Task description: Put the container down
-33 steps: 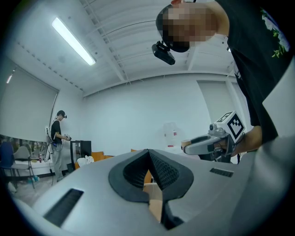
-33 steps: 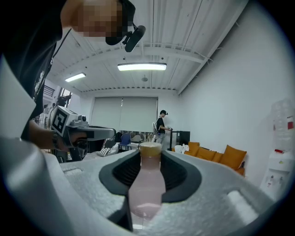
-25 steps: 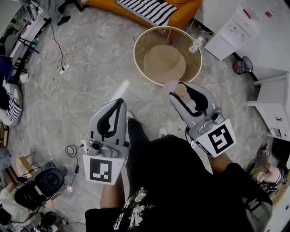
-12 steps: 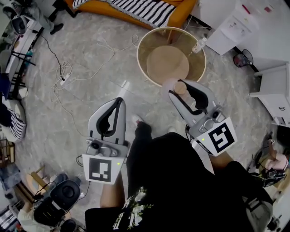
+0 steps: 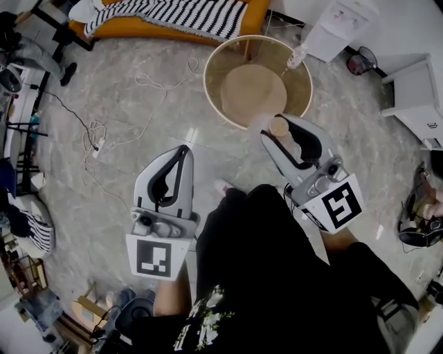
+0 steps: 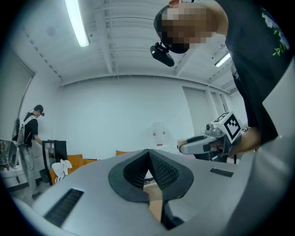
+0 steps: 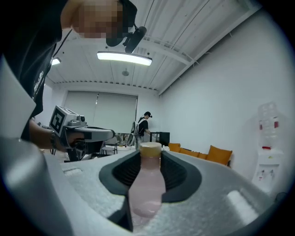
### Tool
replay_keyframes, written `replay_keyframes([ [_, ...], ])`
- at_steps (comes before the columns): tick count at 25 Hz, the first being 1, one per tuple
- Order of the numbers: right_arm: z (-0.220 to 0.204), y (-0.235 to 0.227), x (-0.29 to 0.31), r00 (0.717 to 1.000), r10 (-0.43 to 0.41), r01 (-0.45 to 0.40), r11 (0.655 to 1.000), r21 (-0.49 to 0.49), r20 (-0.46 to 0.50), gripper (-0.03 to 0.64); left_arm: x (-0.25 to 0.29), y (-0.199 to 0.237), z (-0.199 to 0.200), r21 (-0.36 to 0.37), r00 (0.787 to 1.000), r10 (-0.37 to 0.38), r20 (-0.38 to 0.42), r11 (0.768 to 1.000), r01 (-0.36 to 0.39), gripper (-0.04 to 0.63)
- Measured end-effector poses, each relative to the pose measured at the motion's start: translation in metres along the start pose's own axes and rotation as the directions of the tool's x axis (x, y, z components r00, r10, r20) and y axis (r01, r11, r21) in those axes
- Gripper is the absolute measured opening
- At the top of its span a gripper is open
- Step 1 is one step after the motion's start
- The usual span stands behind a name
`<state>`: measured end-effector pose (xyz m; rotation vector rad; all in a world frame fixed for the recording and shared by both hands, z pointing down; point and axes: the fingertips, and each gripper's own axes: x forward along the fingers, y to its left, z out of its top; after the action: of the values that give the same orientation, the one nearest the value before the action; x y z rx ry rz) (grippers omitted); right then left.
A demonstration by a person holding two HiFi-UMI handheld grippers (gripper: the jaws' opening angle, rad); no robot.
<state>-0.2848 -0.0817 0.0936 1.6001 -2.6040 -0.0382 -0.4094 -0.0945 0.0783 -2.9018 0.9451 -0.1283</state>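
The container is a pale pink bottle (image 7: 146, 186) with a tan cap (image 5: 278, 126). My right gripper (image 5: 275, 133) is shut on it, and its dark pads (image 7: 177, 173) press on both sides of the bottle's neck and body. The gripper holds the bottle in the air just in front of the near rim of a round wicker table (image 5: 216, 104). My left gripper (image 5: 183, 149) hangs to the left over the floor, its jaws closed together at the tips with nothing between them (image 6: 148, 155). Each gripper shows in the other's view: the right gripper (image 6: 207, 143) and the left gripper (image 7: 87, 134).
A small clear bottle (image 5: 296, 57) stands at the table's far right edge. An orange sofa with a striped blanket (image 5: 173, 17) lies beyond. Cables (image 5: 97, 138) trail over the marble floor at left. White cabinets (image 5: 415, 97) stand at right. A person (image 7: 144, 123) stands far back.
The head view has shifted, so the floor and table slide a little in the picture. Both grippers keep their pose, and the bottle stays in the right gripper.
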Motion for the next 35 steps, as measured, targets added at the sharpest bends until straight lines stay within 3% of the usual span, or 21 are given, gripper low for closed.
replay_keyframes([
  [11, -0.012, -0.030, -0.006, 0.987, -0.141, 0.140, 0.990, -0.020, -0.074, 0.127, 0.041, 0.006, -0.013, -0.043, 0.991, -0.130, 0.027, 0.990, 0.131, 0.006],
  [20, -0.013, -0.082, 0.000, 0.977, -0.203, 0.203, 0.979, -0.008, -0.070, 0.127, 0.096, 0.008, -0.009, -0.028, 0.983, -0.182, 0.019, 0.983, 0.182, 0.006],
  [35, -0.032, -0.216, 0.015, 0.965, -0.248, 0.248, 0.969, -0.002, -0.084, 0.127, 0.244, 0.002, 0.000, 0.006, 0.966, -0.258, -0.009, 0.966, 0.259, 0.006],
])
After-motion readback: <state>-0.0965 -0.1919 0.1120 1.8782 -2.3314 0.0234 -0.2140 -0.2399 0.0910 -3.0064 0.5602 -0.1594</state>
